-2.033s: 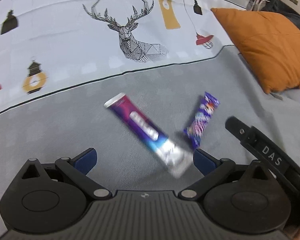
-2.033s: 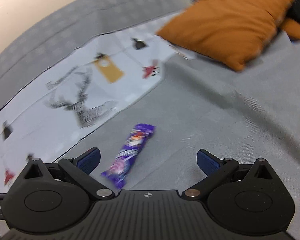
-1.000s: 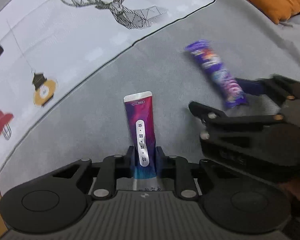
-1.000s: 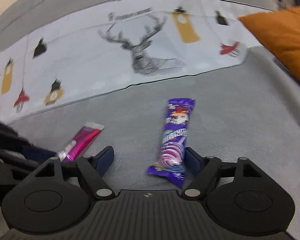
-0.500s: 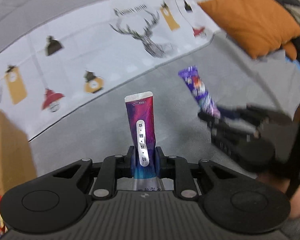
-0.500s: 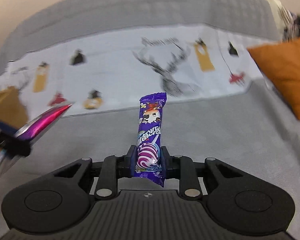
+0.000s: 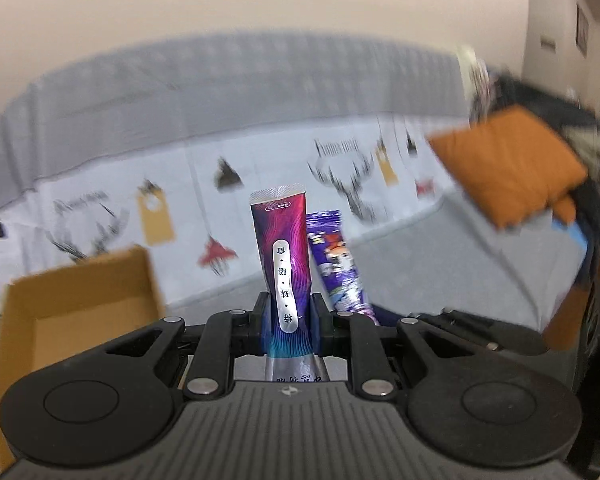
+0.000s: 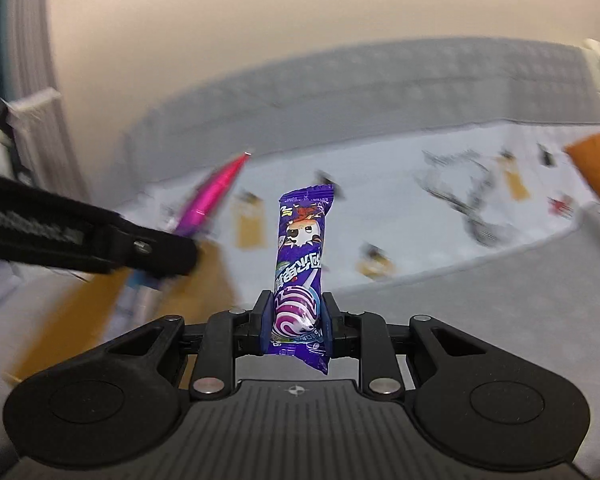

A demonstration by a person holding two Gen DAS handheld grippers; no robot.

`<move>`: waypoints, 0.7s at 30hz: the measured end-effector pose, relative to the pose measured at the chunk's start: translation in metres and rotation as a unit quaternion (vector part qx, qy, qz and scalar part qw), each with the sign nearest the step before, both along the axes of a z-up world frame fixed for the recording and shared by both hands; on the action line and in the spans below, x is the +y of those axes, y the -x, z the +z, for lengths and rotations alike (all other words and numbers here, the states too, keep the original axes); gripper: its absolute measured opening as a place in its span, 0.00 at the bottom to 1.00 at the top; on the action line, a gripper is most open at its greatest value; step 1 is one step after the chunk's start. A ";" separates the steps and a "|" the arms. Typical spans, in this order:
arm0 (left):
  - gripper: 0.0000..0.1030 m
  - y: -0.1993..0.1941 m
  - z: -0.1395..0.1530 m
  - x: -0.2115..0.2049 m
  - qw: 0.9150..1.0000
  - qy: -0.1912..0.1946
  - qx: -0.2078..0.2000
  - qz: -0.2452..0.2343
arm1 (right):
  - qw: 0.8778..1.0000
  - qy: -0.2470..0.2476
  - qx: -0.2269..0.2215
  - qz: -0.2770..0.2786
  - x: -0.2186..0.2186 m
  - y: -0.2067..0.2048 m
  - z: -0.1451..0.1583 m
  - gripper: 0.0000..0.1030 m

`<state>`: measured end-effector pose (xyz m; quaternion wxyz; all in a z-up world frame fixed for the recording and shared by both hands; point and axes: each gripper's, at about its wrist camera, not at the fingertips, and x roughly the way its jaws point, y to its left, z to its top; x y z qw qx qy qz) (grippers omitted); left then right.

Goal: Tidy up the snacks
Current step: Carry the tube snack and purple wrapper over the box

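- Both snacks, flat on the grey couch a second ago, now stand lifted between closed fingers.
- Left gripper (image 7: 287, 320) clamps the magenta tube (image 7: 282, 264), Chinese lettering blurred.
- Right gripper (image 8: 296, 322) pinches the purple candy bar (image 8: 300, 264), print unreadable.

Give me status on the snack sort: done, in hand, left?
Done: both packets are picked up off the grey cover. In hand: left gripper clamps the magenta stick packet; right gripper clamps the purple candy packet. Left: neither is in the cardboard box yet.
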<state>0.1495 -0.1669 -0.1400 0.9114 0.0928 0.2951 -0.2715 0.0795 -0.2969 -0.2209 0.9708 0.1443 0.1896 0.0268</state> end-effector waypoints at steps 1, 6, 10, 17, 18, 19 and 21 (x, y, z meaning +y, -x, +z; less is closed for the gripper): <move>0.21 0.004 0.014 0.014 1.000 0.009 -0.013 0.005 | 0.999 0.003 -0.024 0.021 0.023 0.004 0.029 0.25; 0.21 0.029 0.071 0.078 0.994 0.072 -0.072 0.028 | 0.996 0.008 -0.071 0.053 0.057 0.010 0.087 0.25; 0.21 0.038 0.095 0.118 0.987 0.097 -0.113 0.062 | 0.988 0.010 -0.128 0.082 0.085 0.022 0.131 0.25; 0.21 0.013 0.064 0.162 0.987 0.081 -0.086 0.107 | 0.987 0.049 -0.107 0.110 0.124 -0.001 0.129 0.25; 0.21 0.006 0.054 0.168 0.988 0.075 -0.076 0.114 | 0.988 0.052 -0.092 0.115 0.128 -0.008 0.122 0.25; 0.21 -0.003 0.040 0.175 0.988 0.065 -0.062 0.122 | 0.988 0.054 -0.079 0.119 0.131 -0.013 0.115 0.25; 0.21 -0.018 0.015 0.185 0.989 0.046 -0.035 0.137 | 0.989 0.057 -0.049 0.129 0.140 -0.022 0.095 0.25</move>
